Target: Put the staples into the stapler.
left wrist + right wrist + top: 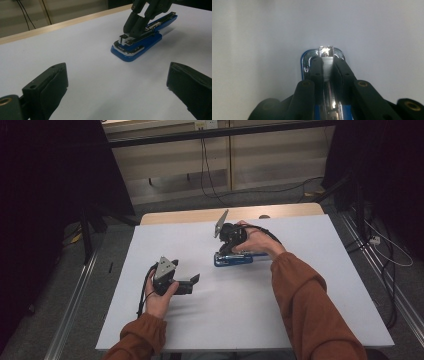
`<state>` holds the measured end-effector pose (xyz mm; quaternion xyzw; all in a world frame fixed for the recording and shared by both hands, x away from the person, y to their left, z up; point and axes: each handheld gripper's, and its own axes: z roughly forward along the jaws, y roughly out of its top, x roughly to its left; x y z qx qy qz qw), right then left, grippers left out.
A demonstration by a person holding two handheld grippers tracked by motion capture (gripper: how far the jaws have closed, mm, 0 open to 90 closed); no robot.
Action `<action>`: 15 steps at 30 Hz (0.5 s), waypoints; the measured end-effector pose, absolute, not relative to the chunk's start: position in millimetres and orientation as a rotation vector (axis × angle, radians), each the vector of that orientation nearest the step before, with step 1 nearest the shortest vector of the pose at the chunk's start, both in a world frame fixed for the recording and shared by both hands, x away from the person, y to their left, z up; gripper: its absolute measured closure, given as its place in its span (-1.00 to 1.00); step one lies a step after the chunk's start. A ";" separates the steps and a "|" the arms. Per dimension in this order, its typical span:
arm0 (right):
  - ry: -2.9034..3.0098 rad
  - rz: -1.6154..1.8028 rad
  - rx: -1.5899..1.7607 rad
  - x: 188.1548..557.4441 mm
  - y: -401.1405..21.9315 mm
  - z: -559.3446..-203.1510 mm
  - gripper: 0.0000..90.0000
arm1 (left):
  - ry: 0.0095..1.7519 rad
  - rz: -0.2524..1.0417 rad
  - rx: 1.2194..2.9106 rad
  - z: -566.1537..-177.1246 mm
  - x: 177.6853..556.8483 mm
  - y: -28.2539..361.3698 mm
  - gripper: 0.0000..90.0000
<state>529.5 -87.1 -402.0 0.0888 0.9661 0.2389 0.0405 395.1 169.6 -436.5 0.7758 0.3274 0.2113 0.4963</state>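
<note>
A blue stapler (233,260) lies on the white table (250,315), right of centre; its top looks swung back, so the metal magazine is bare. My right gripper (226,251) points down onto its front end. In the right gripper view the jaws (327,62) are shut on the magazine's two sides, with a strip of staples (327,68) showing between them. The left gripper view has the stapler (136,48) ahead, with the right gripper's fingers (133,23) on it. My left gripper (116,72) is held low over the table to the left, open, with nothing between its jaws; it also appears at the left gripper (192,282).
The table's wooden far edge (200,215) runs along the back. Beyond it the floor has cables (210,180) and a pale wall panel. Dark stands and curtains rise at both sides. The white sheet around the stapler is bare.
</note>
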 end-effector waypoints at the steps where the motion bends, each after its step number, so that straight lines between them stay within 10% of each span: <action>1: 2.962 0.727 0.279 529.2 -86.9 -401.7 0.76 | 0.796 0.508 1.877 -436.6 394.9 169.4 -0.92; 15: 2.956 0.721 0.265 529.2 -85.5 -402.5 0.73 | 0.791 0.511 1.879 -436.5 395.2 169.5 -0.92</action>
